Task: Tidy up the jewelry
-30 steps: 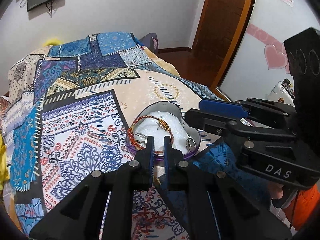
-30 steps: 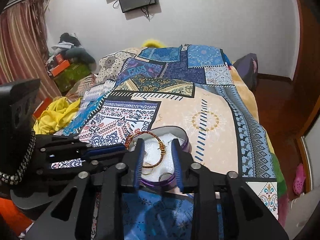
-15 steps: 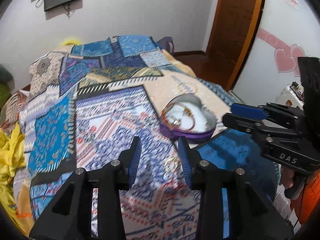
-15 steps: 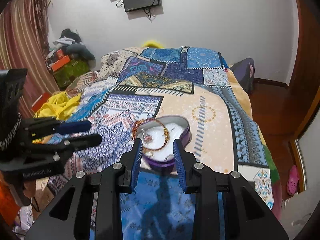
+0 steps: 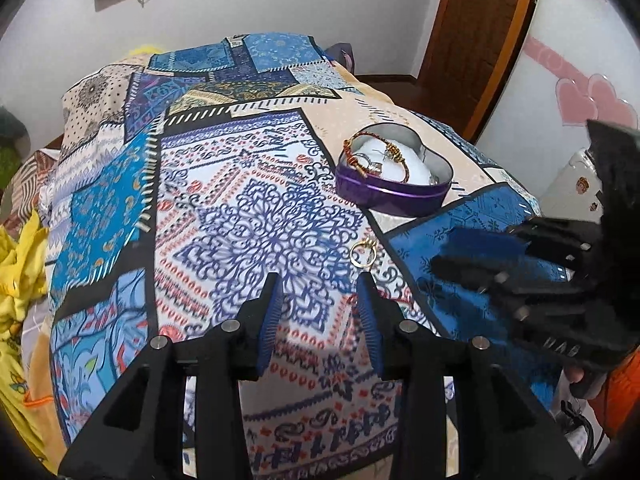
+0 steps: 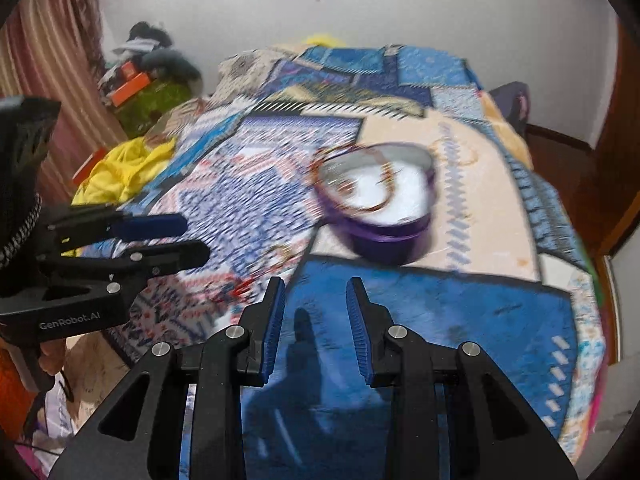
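Note:
A purple heart-shaped tin with white padding stands on the patterned bedspread. A red and gold bangle and small silver pieces lie in it. A gold ring lies on the bedspread in front of the tin. My left gripper is open and empty, just short of the ring. My right gripper is open and empty, over a blue patch in front of the tin. Each gripper shows in the other's view, the right and the left.
Yellow cloth lies at the bed's left edge. A wooden door and a white surface with pink hearts stand to the right. Clutter is piled by the curtain at the back left.
Both grippers have pulled back from the tin. The left gripper has opened and swung left toward the ring on the bedspread. The right gripper stays open.

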